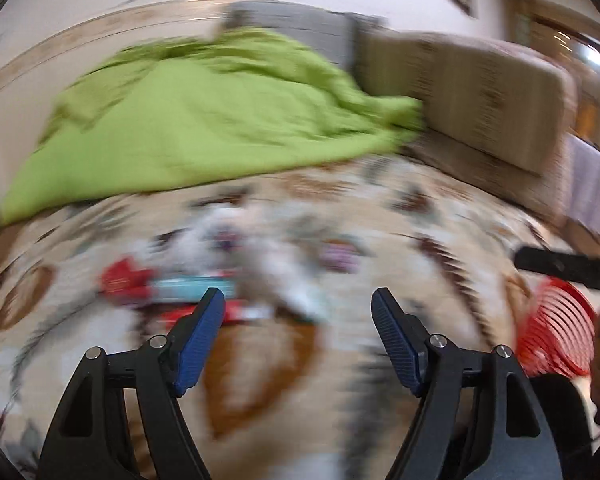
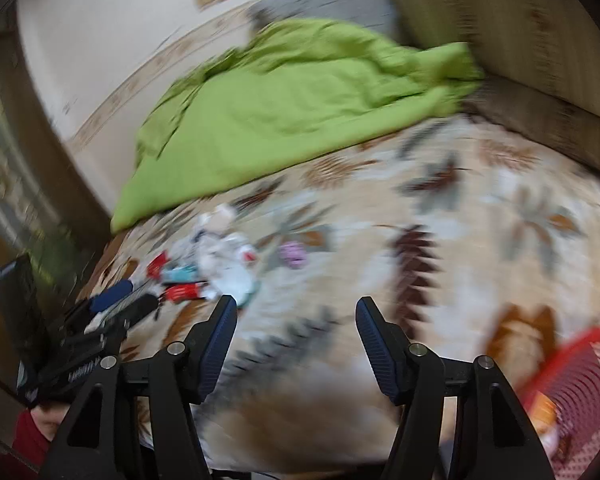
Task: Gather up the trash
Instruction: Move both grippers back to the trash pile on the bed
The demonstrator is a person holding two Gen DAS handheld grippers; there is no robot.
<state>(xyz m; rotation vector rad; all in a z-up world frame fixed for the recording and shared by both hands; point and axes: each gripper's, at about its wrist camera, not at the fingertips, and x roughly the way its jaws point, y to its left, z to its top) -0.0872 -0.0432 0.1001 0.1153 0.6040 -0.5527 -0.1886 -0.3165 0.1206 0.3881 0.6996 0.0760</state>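
Blue-padded fingers of the left tool are seen spread wide apart over the bed, with nothing held between them. Just beyond the left finger, toward the bed's left edge, a small heap of trash is spread on the patterned bedcover: a red wrapper at the left, a light-blue packet beside it, crumpled white paper above and to the right, and a small purple scrap set a little apart further right. Both views are blurred by motion, so finer detail cannot be told. A red slatted basket is seen at the bed's right edge, near the person's side.

In the right wrist view, the right tool is likewise spread open and empty, well short of the heap and to its right. A green blanket is bunched along the far side of the bed, against the wall.

The litter is judged to be light, thin and easily crushed; the wrappers are probably slick, the paper soft and yielding. A pinch across a raised crumple or a folded edge is judged safer than a grab at a flat face, since the soft bedcover could be caught along with it. The paper wad offers the bulkiest hold.
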